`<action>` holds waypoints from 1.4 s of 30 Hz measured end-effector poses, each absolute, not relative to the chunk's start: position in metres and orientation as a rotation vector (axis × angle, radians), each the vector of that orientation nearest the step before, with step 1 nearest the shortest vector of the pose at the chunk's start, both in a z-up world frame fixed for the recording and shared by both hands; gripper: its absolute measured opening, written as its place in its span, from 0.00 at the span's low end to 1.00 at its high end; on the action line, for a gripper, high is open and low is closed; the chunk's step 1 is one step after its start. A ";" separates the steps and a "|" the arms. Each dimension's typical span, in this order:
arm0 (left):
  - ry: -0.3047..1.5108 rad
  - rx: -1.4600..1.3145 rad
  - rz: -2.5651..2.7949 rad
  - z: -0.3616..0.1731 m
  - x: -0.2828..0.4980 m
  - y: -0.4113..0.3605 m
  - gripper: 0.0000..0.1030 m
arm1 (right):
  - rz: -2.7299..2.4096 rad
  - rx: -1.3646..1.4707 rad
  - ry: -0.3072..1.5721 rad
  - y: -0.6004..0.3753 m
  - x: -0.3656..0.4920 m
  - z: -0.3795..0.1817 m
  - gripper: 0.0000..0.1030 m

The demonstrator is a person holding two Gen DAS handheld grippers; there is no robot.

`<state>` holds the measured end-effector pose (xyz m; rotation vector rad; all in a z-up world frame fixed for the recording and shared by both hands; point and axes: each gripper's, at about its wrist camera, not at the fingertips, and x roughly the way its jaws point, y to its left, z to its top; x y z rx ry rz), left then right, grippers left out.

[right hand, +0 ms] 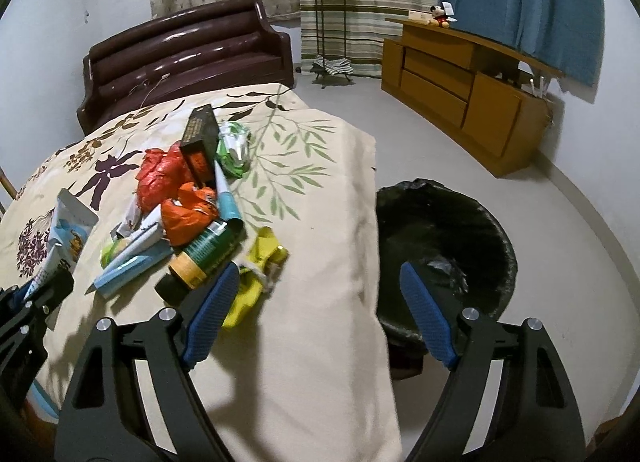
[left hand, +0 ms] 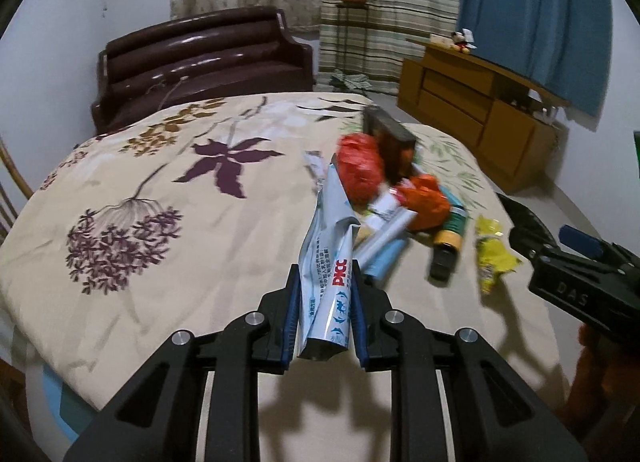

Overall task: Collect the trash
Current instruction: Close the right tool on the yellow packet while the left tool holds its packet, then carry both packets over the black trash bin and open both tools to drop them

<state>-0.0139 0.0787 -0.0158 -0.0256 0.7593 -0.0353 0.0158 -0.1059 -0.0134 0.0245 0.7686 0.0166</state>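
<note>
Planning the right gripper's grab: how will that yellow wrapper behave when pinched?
The yellow wrapper looks crumpled and thin, so probably floppy and very light. Its glossy film may slip between the pads. Lying flat on the soft bedspread, it could slide rather than lift.

A heap of trash (right hand: 188,201) lies on the bed (right hand: 320,262), left of centre in the right wrist view. A box (right hand: 199,137) sits at the heap's far end, a bottle (right hand: 200,258) at its near end, with a wrapper (right hand: 256,274) just right of the bottle. A bin (right hand: 444,258) stands on the floor right of the bed. Behind the bed, upper left, is a sofa (right hand: 188,49); a cabinet (right hand: 460,85) stands at upper right, a plant stand (right hand: 328,21) between them.
</note>
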 end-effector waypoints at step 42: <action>0.771 -0.050 -0.016 -0.029 0.009 0.106 0.23 | 0.002 -0.018 0.866 -0.086 0.030 -0.035 0.20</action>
